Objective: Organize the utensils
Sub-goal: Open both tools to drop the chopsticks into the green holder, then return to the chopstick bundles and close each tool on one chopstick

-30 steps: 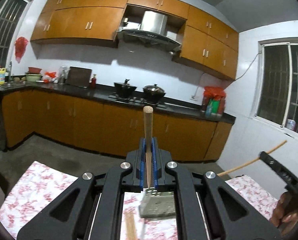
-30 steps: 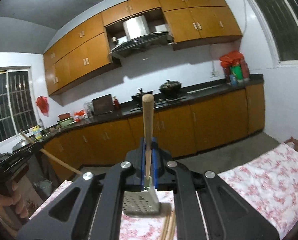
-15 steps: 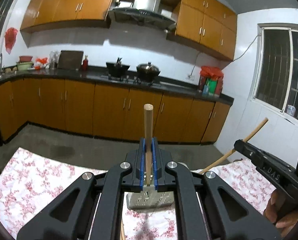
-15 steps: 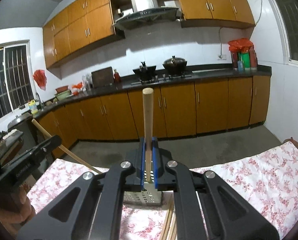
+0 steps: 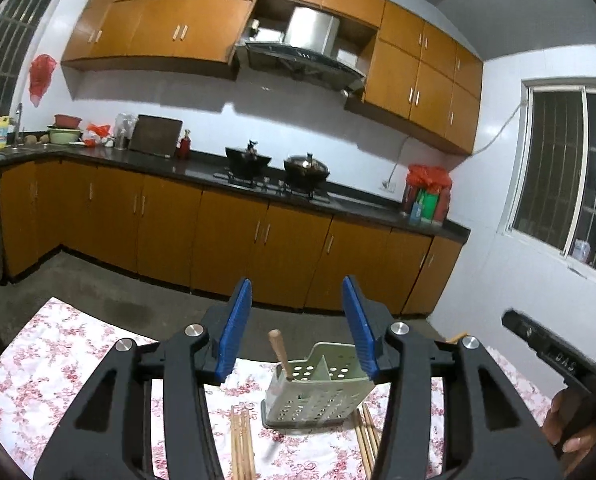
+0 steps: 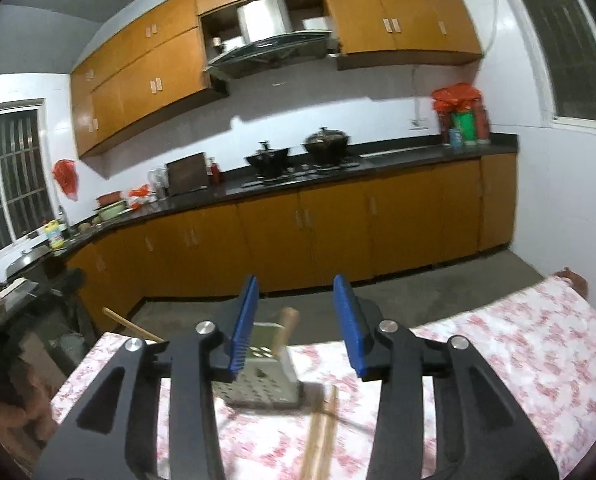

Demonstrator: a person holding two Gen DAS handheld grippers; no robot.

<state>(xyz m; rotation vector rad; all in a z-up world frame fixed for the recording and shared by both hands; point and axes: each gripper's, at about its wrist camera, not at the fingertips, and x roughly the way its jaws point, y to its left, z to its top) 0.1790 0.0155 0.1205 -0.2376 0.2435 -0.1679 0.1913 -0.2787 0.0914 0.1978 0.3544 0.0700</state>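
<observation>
Both wooden chopsticks, clamped upright a second ago, are now out of the jaws: the left gripper (image 5: 298,328) and right gripper (image 6: 298,320) have just been opening, blue pads parted, nothing pressed between them. Left view: one round-tipped wooden chopstick (image 5: 280,354) stands tilted in the left compartment of the pale green perforated utensil holder (image 5: 317,396), which sits on the pink floral tablecloth (image 5: 38,380). Right view, blurred: a second wooden stick (image 6: 288,332) shows at the holder (image 6: 264,384), apparently dropping in; which compartment, cannot tell. Holder lies straight ahead of and below both grippers. Loose chopsticks remain flat on the cloth beside the holder: one bundle (image 5: 242,440) off its left corner, another (image 5: 367,432) off its right, long axes running toward the cameras. Judgement: next pickup needs a downward reach; each hand has a bundle on its own side of the holder.
</observation>
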